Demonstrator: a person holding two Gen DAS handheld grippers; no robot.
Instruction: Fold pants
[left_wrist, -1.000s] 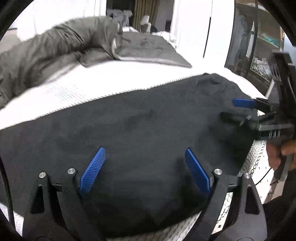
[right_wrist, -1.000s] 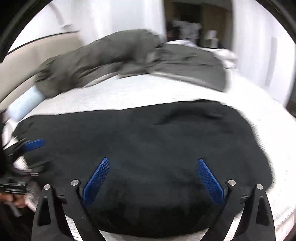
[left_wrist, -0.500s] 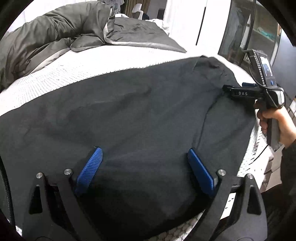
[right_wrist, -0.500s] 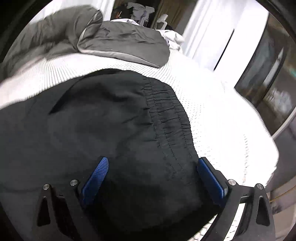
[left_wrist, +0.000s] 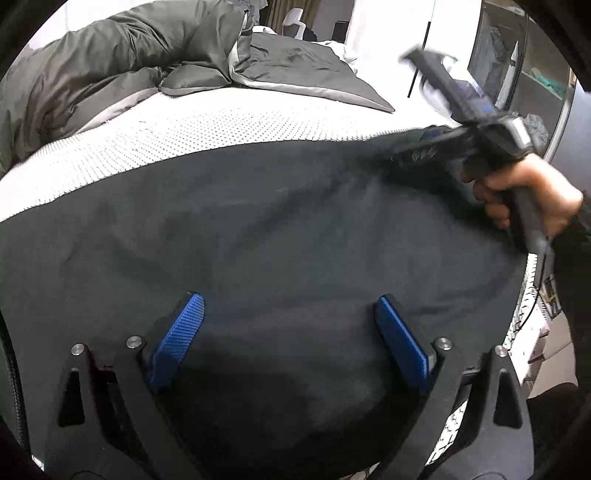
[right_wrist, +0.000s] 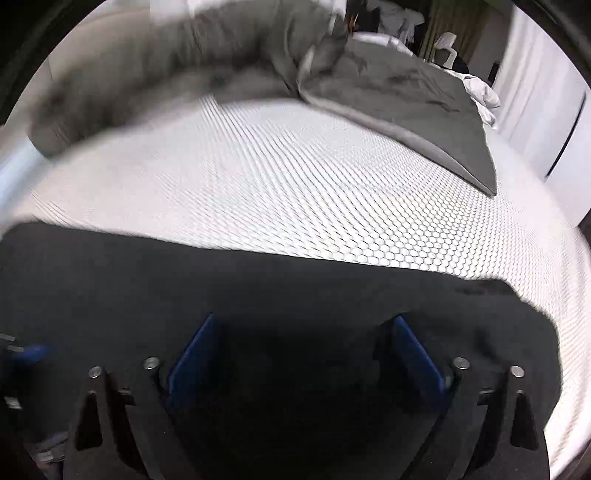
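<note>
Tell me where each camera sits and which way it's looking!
Left wrist view: sits on the left gripper, looks down over the flat black fabric pants on the white honeycomb-textured mattress; shows its blue-padded jaws, plus the hand holding the right gripper.
Right wrist view: sits on the right gripper, looks over the pants' far edge towards the crumpled grey duvet; shows its own jaws.
Shared: pants, mattress, duvet, a white plastic chair behind.

White mattress, grey duvet, white chair behind.
</note>
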